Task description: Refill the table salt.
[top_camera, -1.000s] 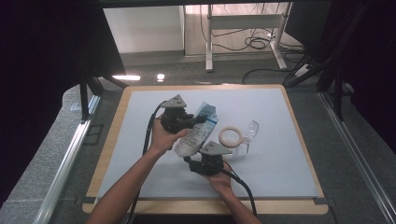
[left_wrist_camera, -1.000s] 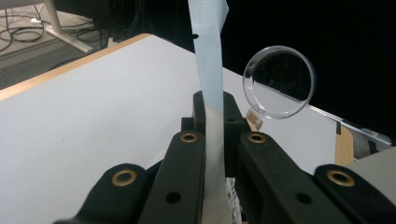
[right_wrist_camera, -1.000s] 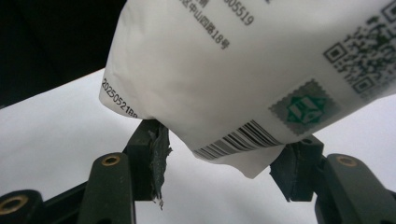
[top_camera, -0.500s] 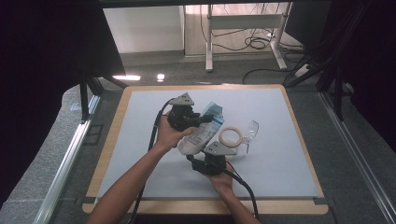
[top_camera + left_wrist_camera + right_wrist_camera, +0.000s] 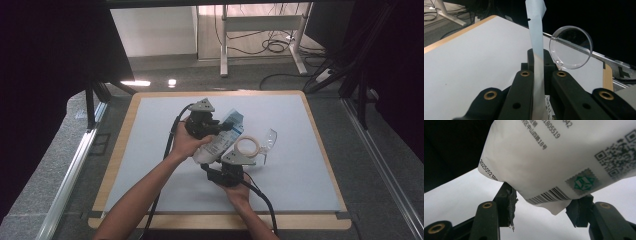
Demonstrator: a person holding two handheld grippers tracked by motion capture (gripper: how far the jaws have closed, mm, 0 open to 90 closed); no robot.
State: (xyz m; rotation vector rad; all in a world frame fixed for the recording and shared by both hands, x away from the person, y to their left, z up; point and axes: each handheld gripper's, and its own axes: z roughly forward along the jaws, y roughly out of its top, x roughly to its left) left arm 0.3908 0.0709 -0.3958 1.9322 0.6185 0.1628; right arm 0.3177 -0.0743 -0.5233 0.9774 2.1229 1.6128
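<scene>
White pouch (image 5: 220, 142) hangs above the tabletop (image 5: 150, 130), its sealed top clamped flat in the left gripper (image 5: 537, 75). Right gripper (image 5: 541, 212) brackets its bottom corner, jaws just closing; seat the corner deeper before pulling.

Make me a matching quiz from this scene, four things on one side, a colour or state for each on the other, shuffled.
Things:
1. left tongs
2. pouch
3. round dish
4. table's border

Descriptions:
A. see-through
B. light wood colour
C. shut on a thin flat edge
D. white, printed with a barcode and square codes

Pairs: 1-C, 2-D, 3-A, 4-B
</scene>
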